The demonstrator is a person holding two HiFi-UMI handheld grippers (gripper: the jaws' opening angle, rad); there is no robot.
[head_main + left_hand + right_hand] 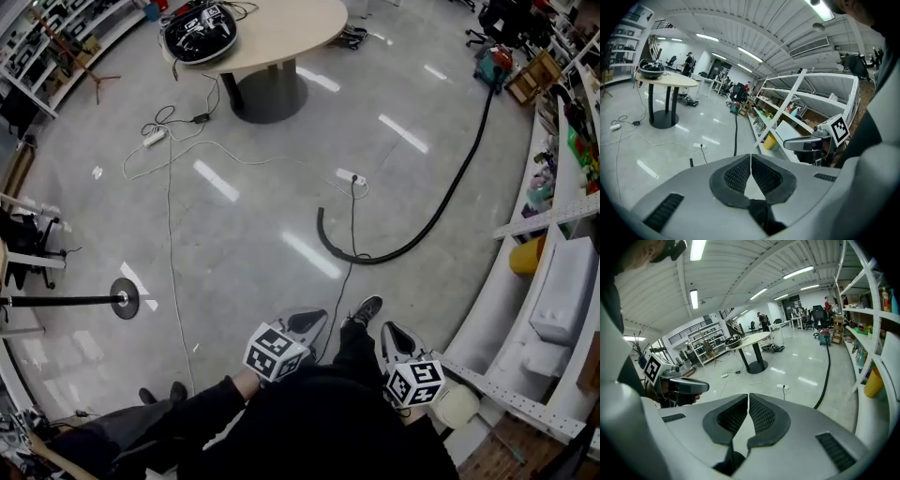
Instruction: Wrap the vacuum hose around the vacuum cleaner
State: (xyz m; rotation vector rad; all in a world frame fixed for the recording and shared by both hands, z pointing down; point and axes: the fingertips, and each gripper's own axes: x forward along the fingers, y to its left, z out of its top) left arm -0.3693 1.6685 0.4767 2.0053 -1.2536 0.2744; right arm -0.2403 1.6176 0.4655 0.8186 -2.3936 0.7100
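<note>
- The left gripper (315, 319) was empty, its jaws pressed together.
- The hose (427, 230) lay on the floor (244, 244) ahead. It looked light, bendy and springy, probably best taken near its curled free end.
- The right gripper (392, 330) was likewise closed on nothing.
- The vacuum (494, 66) stood far off, beside the shelves (562, 216).

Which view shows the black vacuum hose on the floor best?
The head view: the hose runs whole from the vacuum cleaner to its curled free end. The left gripper view shows only a foreshortened stretch; the right gripper view a longer one.
</note>
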